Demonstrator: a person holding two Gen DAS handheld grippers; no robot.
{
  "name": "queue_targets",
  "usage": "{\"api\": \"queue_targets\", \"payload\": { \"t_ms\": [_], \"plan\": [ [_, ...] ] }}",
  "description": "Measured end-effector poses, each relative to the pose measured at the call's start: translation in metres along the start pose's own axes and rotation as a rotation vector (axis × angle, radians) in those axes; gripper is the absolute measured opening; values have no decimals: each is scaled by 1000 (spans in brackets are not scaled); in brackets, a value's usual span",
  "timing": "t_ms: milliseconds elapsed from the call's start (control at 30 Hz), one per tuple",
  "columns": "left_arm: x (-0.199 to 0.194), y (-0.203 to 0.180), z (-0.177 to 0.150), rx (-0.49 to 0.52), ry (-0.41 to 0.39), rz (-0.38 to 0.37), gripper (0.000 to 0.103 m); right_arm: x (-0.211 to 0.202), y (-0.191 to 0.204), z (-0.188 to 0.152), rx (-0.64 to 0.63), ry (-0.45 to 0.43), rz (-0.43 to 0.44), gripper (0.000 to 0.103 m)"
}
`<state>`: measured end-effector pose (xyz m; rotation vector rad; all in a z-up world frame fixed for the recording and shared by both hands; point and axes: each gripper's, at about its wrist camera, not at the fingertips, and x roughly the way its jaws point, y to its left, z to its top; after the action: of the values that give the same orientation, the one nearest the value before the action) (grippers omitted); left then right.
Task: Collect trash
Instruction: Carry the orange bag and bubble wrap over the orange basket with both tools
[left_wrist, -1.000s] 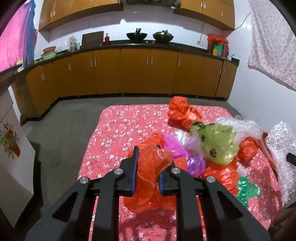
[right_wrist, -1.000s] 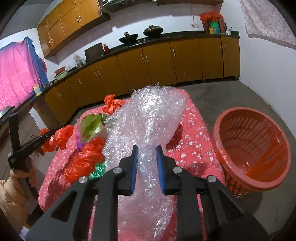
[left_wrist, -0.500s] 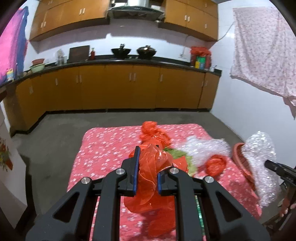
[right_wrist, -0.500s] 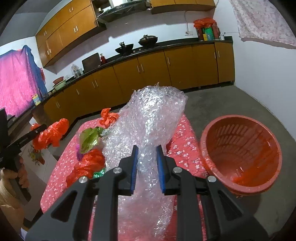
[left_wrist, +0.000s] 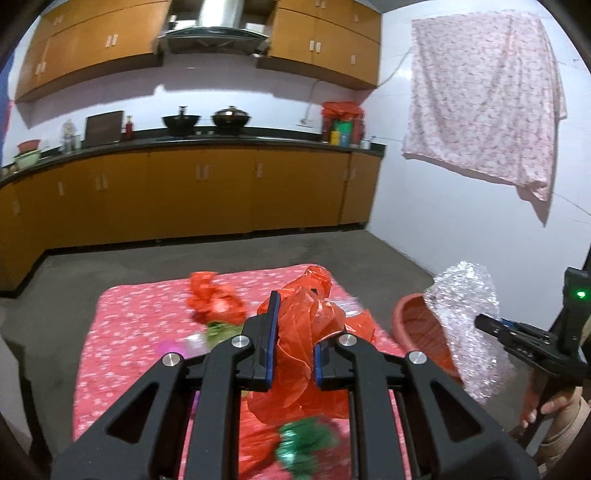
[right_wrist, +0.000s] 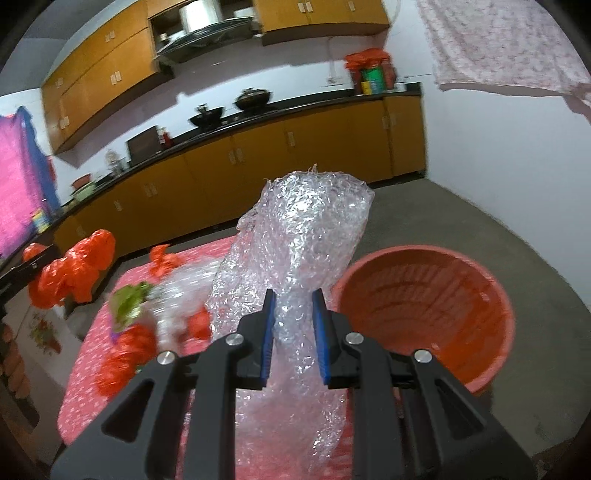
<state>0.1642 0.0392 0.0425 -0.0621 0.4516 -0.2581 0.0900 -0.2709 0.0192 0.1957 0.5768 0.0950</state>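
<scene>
My left gripper (left_wrist: 293, 334) is shut on a crumpled red plastic bag (left_wrist: 306, 354), lifted above the table. In the right wrist view that same red bag (right_wrist: 74, 269) hangs at the far left. My right gripper (right_wrist: 293, 325) is shut on a long sheet of bubble wrap (right_wrist: 295, 258) that stands up between the pads. In the left wrist view the bubble wrap (left_wrist: 469, 328) is held beside the orange basket (left_wrist: 413, 325). The orange basket (right_wrist: 428, 306) stands on the floor, right of the table, with nothing in it. More red, green and clear bags (right_wrist: 140, 317) lie on the table.
The table wears a red flowered cloth (left_wrist: 129, 332). Brown kitchen cabinets (left_wrist: 184, 192) with pots on the counter run along the back wall. A flowered sheet (left_wrist: 480, 96) hangs on the right wall. Grey floor (left_wrist: 221, 258) lies between table and cabinets.
Both grippers have risen and swung right with their loads. The red bag came up off the pile. The bubble wrap moved closer to the basket, which now fills more of the right wrist view.
</scene>
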Motion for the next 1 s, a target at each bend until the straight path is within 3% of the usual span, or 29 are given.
{"api": "queue_targets", "payload": {
  "t_ms": [233,533,733,1000],
  "plan": [
    [43,-59,-1,13,35,-137,14,0,-52,5,51,-13,-148,21],
    [108,-143,-19,59,120,-309,14,18,-118,9,119,0,-256,20],
    [138,-163,-26,66,165,-360,14,34,-145,5,140,8,-286,21],
    [175,-195,-32,85,218,-369,14,57,-160,4,172,22,-282,21]
  ]
}}
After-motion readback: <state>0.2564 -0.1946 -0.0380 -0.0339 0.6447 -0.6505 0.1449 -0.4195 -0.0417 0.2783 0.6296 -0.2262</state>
